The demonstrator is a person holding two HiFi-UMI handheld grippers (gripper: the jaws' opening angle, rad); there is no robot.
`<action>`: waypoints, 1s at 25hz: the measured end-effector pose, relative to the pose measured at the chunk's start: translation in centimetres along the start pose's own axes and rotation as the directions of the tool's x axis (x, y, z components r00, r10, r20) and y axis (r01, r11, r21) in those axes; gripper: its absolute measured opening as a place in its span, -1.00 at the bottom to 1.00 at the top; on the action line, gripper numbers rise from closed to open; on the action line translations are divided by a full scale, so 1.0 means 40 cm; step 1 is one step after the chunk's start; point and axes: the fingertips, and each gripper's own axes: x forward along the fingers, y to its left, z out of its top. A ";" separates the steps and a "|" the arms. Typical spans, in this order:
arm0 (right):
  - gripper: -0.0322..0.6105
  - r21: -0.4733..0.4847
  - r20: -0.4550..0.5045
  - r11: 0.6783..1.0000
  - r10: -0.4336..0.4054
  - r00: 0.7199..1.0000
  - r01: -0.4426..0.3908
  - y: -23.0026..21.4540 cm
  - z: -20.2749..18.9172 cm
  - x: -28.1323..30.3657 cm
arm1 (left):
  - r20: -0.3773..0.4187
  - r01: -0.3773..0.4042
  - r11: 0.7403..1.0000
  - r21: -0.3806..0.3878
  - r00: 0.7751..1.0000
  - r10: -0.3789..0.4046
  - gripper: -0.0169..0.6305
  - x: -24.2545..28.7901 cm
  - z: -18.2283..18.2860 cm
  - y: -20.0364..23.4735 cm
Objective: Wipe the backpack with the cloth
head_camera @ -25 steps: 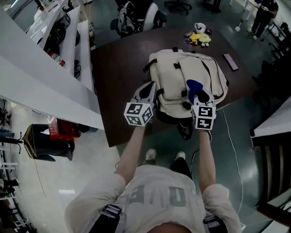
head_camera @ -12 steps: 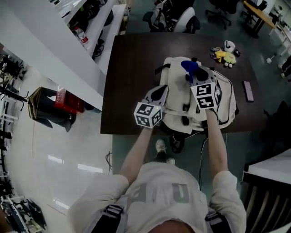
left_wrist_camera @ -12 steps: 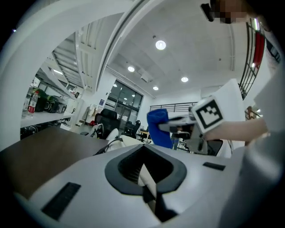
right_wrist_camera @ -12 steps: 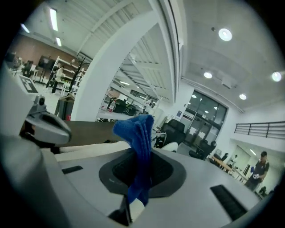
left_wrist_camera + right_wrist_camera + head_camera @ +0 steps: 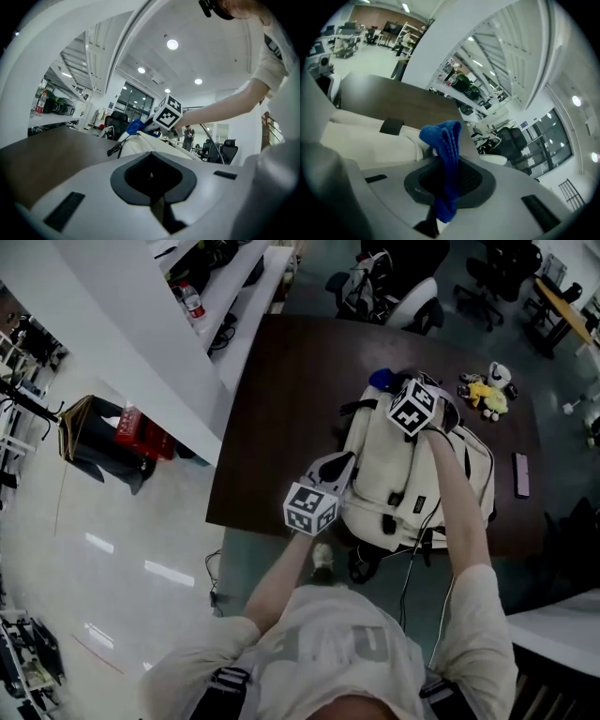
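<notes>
A cream backpack [image 5: 412, 479] with black straps lies flat on the dark brown table [image 5: 281, 418]. My right gripper [image 5: 398, 390] reaches over the pack's far top end, shut on a blue cloth [image 5: 445, 154] that sticks up out of its jaws; the cloth [image 5: 380, 380] shows as a blue tip at the pack's top edge. The pack's pale fabric [image 5: 361, 140] lies just below that gripper. My left gripper [image 5: 339, 465] is shut and empty at the pack's near left side. From the left gripper view the backpack [image 5: 140, 143] rises just ahead, with the cloth [image 5: 134, 126] beyond.
A yellow plush toy and small items [image 5: 487, 395] lie at the table's far right, a dark flat device [image 5: 522, 474] near the right edge. Office chairs [image 5: 394, 296] stand beyond the table. A white counter [image 5: 141, 343] runs along the left, with a red box [image 5: 141, 432] on the floor.
My right gripper has swept the blue cloth from the pack's near end up to its far top edge and rolled over. The left gripper has sunk slightly at the pack's left side.
</notes>
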 end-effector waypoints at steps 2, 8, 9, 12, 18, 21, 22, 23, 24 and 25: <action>-0.77 -0.037 -0.022 0.999 0.019 1.000 -0.020 0.017 0.004 0.021 | 0.013 -0.004 1.000 -0.007 1.000 0.004 -0.94 0.001 -0.001 0.007; -0.77 -0.087 -0.038 0.995 0.047 0.998 -0.050 0.053 0.002 0.007 | 0.015 -0.014 1.000 0.010 1.000 0.014 -0.94 0.008 0.001 0.002; -0.77 -0.099 -0.033 0.994 0.046 0.998 -0.049 0.062 0.010 0.002 | 0.011 -0.022 1.000 0.020 1.000 0.022 -0.94 0.004 0.003 0.006; -0.77 -0.114 -0.031 0.992 0.055 0.998 -0.058 0.099 0.025 -0.031 | 0.001 -0.054 0.997 0.051 0.999 0.054 -0.93 -0.013 0.006 0.015; -0.77 -0.103 -0.029 0.994 0.021 0.999 -0.024 0.147 0.027 -0.120 | 0.046 -0.137 0.990 0.040 0.990 0.135 -0.94 -0.074 0.047 0.035; -0.77 -0.127 -0.031 0.992 0.019 0.999 -0.023 0.198 0.031 -0.160 | 0.053 -0.164 0.985 0.045 0.985 0.162 -0.94 -0.116 0.056 0.025; -0.77 -0.127 -0.032 0.992 0.018 0.999 -0.022 0.219 0.030 -0.175 | 0.051 -0.169 0.985 0.046 0.985 0.166 -0.94 -0.132 0.054 0.017; -0.77 -0.122 -0.032 0.992 0.012 0.999 -0.016 0.236 0.030 -0.191 | 0.048 -0.172 0.984 0.048 0.984 0.169 -0.94 -0.147 0.051 0.008; -0.77 -0.109 -0.031 0.994 0.004 1.000 -0.007 0.249 0.030 -0.207 | 0.046 -0.173 0.984 0.051 0.984 0.171 -0.94 -0.161 0.048 -0.002; -0.77 -0.087 -0.028 0.996 -0.002 1.000 0.000 0.258 0.030 -0.225 | 0.044 -0.174 0.983 0.054 0.984 0.172 -0.94 -0.174 0.046 -0.011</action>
